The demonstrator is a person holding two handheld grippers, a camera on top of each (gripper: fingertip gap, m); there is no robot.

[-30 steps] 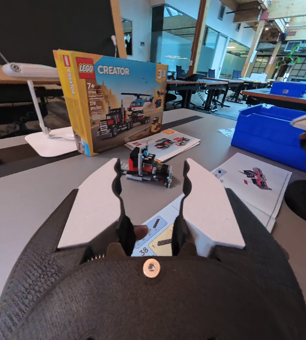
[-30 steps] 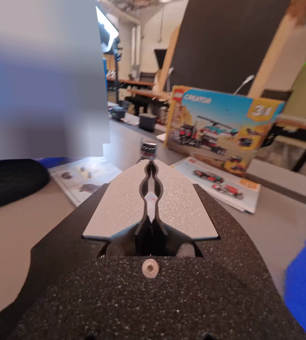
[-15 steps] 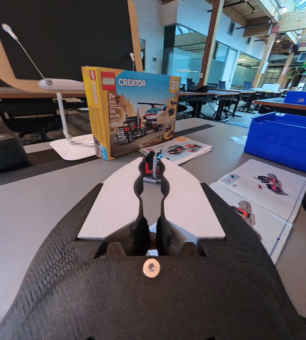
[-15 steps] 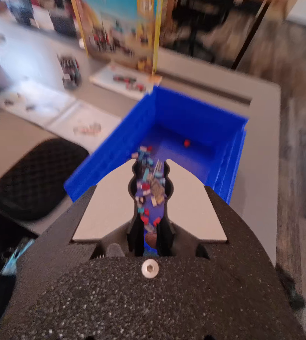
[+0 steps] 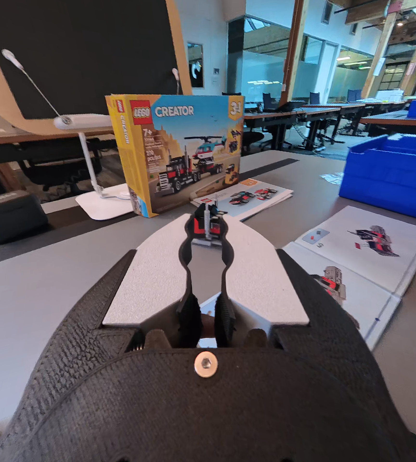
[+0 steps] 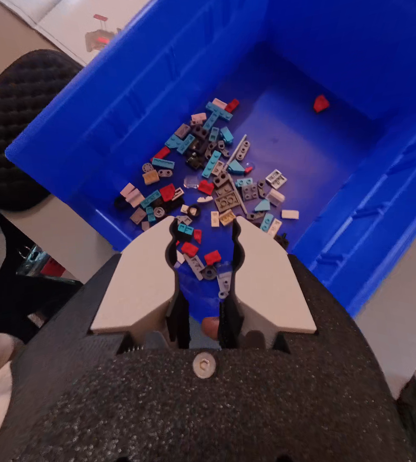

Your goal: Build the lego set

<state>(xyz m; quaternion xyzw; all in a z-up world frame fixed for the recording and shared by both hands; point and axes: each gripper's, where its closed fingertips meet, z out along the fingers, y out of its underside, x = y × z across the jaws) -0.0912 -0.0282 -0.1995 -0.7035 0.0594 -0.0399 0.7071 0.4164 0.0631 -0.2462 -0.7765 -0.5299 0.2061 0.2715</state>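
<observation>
right hand-held gripper (image 6: 203, 225) swung over blue bin (image 6: 117, 105) — jaws apart, loose bricks (image 6: 209, 175) below; left (image 5: 205, 220) clamps truck (image 5: 205, 226).

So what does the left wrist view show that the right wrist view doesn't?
Left wrist only: the left gripper clamped on the partly built truck, the set's box upright behind it, and a closed booklet.

Right wrist only: the right gripper, open above loose bricks inside the bin.

Both: the blue bin and the open instruction pages.
</observation>
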